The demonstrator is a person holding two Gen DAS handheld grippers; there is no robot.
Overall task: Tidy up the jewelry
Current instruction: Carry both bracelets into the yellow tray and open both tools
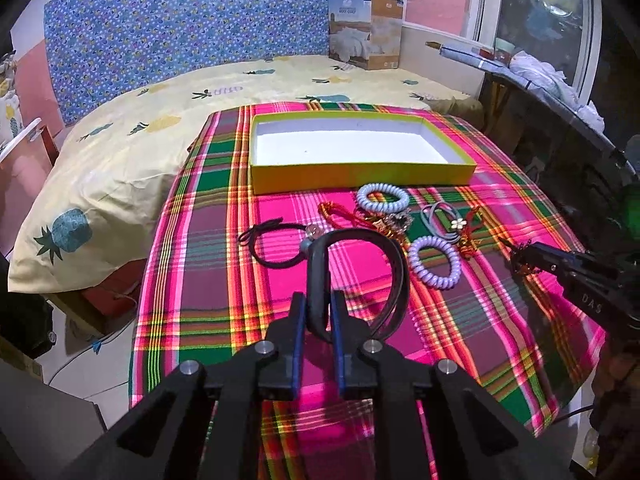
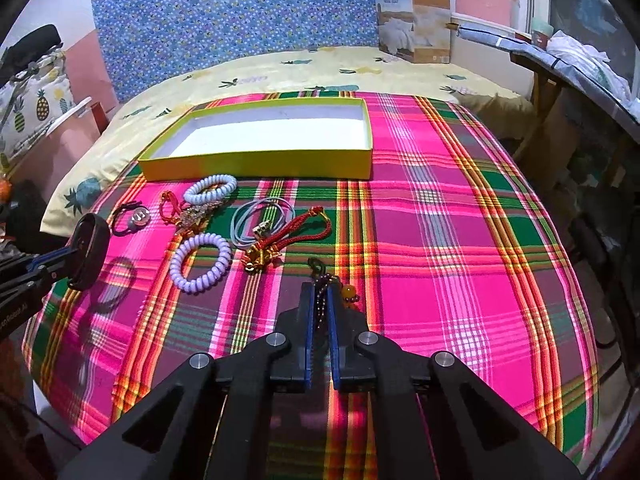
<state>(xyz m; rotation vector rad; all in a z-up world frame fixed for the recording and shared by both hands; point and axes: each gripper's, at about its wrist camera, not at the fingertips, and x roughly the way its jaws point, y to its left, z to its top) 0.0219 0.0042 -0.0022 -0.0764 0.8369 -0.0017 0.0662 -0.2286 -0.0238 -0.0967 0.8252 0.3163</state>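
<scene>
Yellow-rimmed box (image 1: pixel 360 174) sits empty at the far side of the plaid surface (image 2: pixel 440 240), remaining jewelry heaped just before it. Pick-up step: left tool (image 1: pixel 318 312) clamped on a black bangle (image 1: pixel 384 256), right tool (image 2: pixel 320 304) on a beaded charm (image 2: pixel 325 284); both next need carrying over the box. "DAS" reads on the right tool.

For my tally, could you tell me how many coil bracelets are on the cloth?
2: one coil bracelet lies just before the yellow box; the other lies nearer the grippers, beside the red cord. None seems hidden.
</scene>
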